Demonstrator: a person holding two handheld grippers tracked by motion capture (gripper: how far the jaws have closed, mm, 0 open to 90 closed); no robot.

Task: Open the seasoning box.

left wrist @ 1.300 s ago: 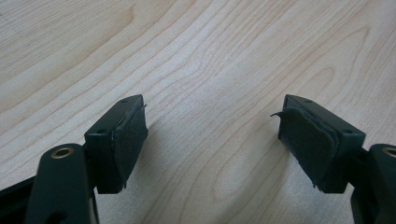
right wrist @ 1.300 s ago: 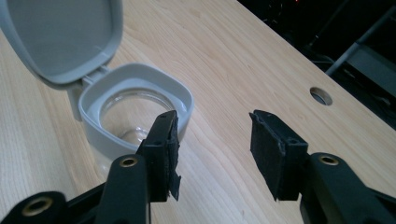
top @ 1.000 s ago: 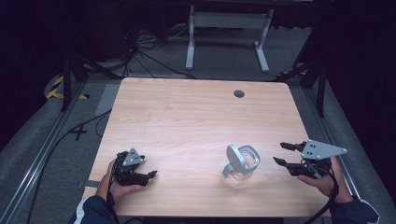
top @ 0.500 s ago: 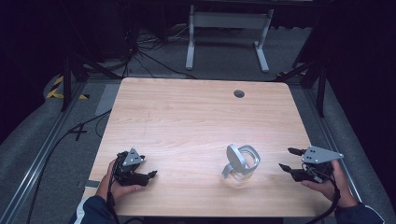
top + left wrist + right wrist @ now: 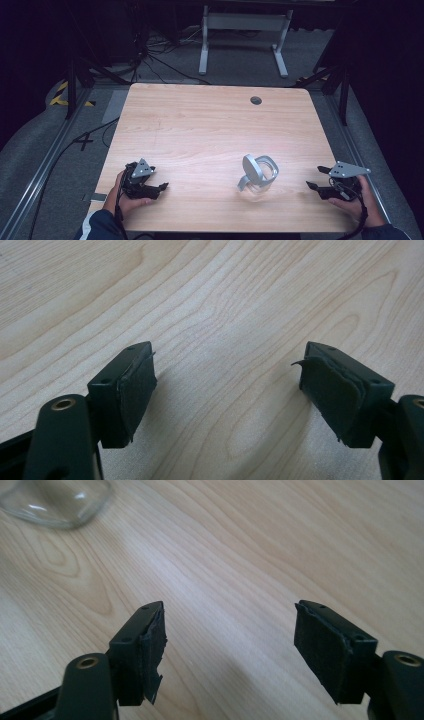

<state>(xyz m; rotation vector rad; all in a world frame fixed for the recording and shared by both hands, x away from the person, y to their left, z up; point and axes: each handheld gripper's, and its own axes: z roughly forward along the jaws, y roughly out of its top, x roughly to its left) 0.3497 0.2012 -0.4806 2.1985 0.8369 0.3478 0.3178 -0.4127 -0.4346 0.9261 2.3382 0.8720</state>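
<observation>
A clear glass jar (image 5: 257, 175) with its hinged lid tipped up stands on the wooden table (image 5: 210, 125), right of centre near the front. Its glass base (image 5: 55, 502) is at the top left of the right gripper view. To the right of the jar, and apart from it, my right gripper (image 5: 315, 178) (image 5: 230, 615) hangs low over the table. Its jaws have just been opening and have nothing between them. At the front left, my left gripper (image 5: 161, 189) (image 5: 227, 365) rests low over bare wood, open and empty.
A round cable hole (image 5: 256, 100) sits near the table's far edge. Behind the table stands a white metal frame (image 5: 242, 30) among floor cables. A cable (image 5: 75, 145) trails across the grey floor on the left.
My right gripper has come down toward the table by the front right edge, and its jaws stand wider. The left gripper and the jar have stayed put.
</observation>
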